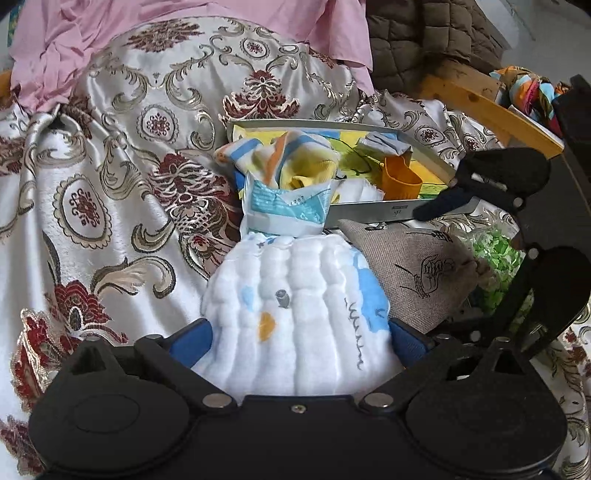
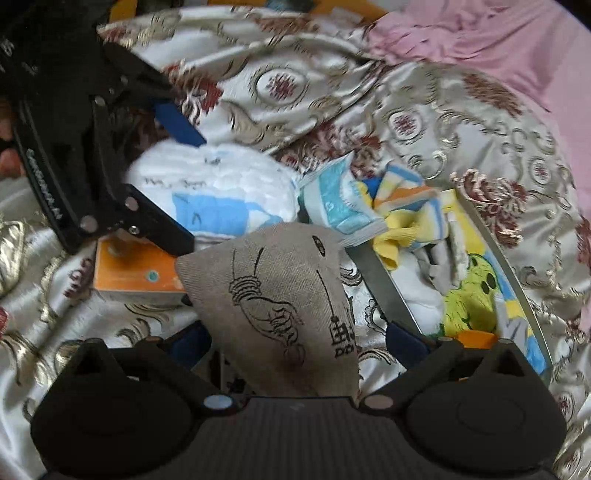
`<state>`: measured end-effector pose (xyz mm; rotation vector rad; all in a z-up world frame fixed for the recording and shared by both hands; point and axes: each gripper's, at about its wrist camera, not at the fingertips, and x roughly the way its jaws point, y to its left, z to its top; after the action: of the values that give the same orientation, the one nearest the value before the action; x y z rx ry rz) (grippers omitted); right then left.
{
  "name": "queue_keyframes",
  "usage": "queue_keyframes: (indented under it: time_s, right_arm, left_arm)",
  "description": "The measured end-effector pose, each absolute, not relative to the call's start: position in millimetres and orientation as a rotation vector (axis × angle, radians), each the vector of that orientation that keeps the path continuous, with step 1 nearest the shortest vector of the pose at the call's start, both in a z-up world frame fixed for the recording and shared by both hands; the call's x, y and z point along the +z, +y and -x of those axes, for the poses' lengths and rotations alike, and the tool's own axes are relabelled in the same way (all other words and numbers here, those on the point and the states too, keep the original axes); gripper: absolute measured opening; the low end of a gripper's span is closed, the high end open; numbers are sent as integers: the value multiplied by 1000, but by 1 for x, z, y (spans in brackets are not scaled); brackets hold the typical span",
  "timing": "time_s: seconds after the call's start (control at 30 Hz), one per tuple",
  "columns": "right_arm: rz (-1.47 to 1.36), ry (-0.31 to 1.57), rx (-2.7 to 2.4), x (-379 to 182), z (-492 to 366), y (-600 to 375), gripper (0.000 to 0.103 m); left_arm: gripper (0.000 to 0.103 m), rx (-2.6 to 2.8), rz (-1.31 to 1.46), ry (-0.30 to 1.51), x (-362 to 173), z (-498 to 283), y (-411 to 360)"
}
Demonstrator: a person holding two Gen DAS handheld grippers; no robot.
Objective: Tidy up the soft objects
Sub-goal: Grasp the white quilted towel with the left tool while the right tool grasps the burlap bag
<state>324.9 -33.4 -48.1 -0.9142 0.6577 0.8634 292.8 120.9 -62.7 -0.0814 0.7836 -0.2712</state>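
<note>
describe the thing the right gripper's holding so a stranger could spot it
On the floral satin bedspread, just outside the metal tray's near edge, sits a stuffed pouch. Unlike the white quilted cloth beside it, it's grey-brown twill printed with black line drawings.

Looks like home bedroom from my feed: satin brocade bedspread (image 1: 122, 155) over bed, pink sheet (image 1: 92, 33) bunched behind, wooden bed frame (image 1: 476, 96), quilted brown jacket (image 1: 417, 33).

Soft, even daylight fills both views, with sheen on the satin bedspread (image 1: 122, 192) ahead of the left gripper. The right wrist view is motion-blurred, worst far ahead. Fisheye bending curves the edges; corners go dark.
</note>
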Motion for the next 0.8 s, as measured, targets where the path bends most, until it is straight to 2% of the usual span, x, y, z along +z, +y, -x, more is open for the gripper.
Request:
queue_keyframes:
  time_s: [0.1,0.13,0.27,0.4,0.43,0.47,0.53,0.63,0.8]
  right_arm:
    - [939,689,899,-53,-330,-27,91]
    - [943,702,909,-54,-332,-25,84]
    - [930,731,928,-55,-335,-24,78]
    - [901,744,945,-52,-334,-27,65]
    - [895,737,942,-50,-333,-28,53]
    - [889,725,926,-49,-331,-29,47]
    - [856,730,919,-46,-331,-32,42]
    - [812,712,909,-41,-327,-37,34]
    - [736,676,869,-33,-318,-46,22]
  left_arm:
    - [91,-281,107,788,-62,-295,125]
    - [88,-289,111,789,-62,-295,125]
    - [79,-313,106,789,-60,-294,124]
    - [61,-327,115,775,-58,-293,125]
    - [54,-329,124,771,-58,-292,127]
    - [51,-330,132,767,-57,-292,128]
    - [40,-329,135,755,-55,-291,129]
    - [31,-325,125,737,-53,-289,128]
    - [25,-320,115,694,-47,-285,128]
